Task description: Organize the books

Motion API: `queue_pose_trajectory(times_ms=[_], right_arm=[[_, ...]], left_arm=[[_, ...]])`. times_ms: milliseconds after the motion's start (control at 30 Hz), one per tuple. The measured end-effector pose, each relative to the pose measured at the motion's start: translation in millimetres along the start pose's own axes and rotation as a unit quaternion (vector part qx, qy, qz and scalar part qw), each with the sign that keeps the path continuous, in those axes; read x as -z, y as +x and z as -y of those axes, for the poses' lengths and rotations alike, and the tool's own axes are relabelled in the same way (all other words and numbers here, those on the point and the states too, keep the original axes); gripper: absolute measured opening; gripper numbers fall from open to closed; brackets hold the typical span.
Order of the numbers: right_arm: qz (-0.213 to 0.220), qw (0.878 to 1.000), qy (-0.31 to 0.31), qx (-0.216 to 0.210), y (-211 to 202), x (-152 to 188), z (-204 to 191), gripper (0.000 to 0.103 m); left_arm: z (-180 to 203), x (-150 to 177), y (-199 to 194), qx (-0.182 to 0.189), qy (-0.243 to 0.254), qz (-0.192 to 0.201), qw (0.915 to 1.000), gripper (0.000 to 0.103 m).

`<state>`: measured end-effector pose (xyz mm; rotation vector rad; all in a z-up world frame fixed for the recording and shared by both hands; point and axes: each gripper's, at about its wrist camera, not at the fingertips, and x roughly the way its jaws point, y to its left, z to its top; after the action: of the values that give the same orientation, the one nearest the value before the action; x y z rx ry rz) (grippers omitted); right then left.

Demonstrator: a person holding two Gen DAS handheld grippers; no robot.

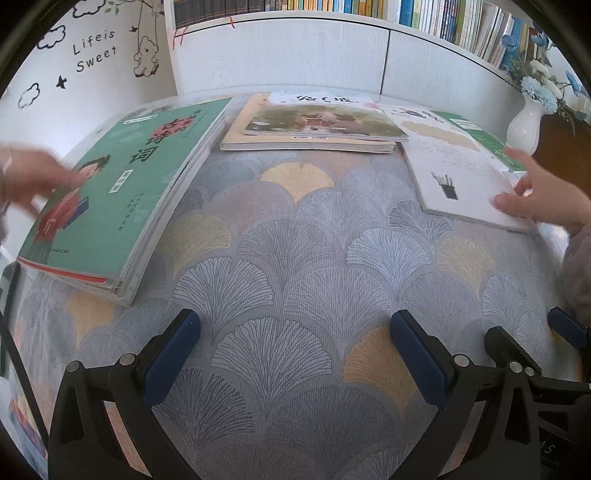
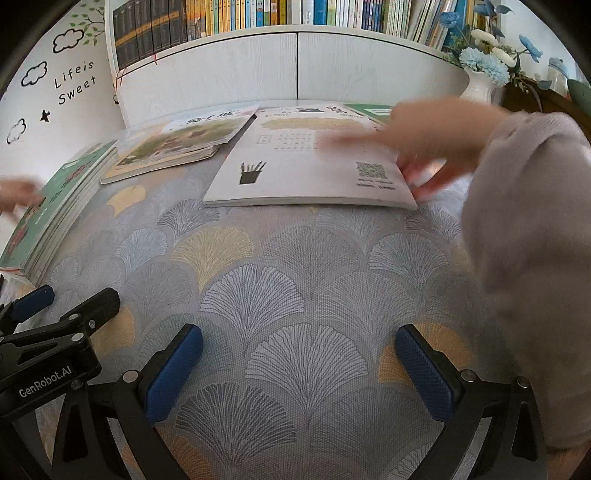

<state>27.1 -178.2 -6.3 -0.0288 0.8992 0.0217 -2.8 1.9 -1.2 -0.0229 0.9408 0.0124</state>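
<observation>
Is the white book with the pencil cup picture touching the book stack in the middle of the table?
Apart. The right wrist view shows bare tablecloth between the white book and the middle stack.

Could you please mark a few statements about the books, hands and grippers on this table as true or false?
1. Both grippers, left gripper and right gripper, have their jaws open and empty. True.
2. The green book tops a stack of several books. True.
3. The white vase holds red roses. False: its flowers are blue and white.
4. The right hand rests on the white book. True.
5. The tablecloth is plain white. False: it is grey with a fan-leaf pattern, some leaves yellow.
6. The bookshelf behind the table stands empty. False: it is packed with books.
</observation>
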Motion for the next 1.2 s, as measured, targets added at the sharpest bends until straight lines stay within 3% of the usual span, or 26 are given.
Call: queue_pose_trajectory(times_ms=[1200], right_arm=[[0.000, 1.000, 0.000, 0.000, -0.5, 0.1, -1.1, 0.103]], left_arm=[[2.6, 0.5, -0.6, -0.001, 0.000, 0.000, 1.0000, 0.103]])
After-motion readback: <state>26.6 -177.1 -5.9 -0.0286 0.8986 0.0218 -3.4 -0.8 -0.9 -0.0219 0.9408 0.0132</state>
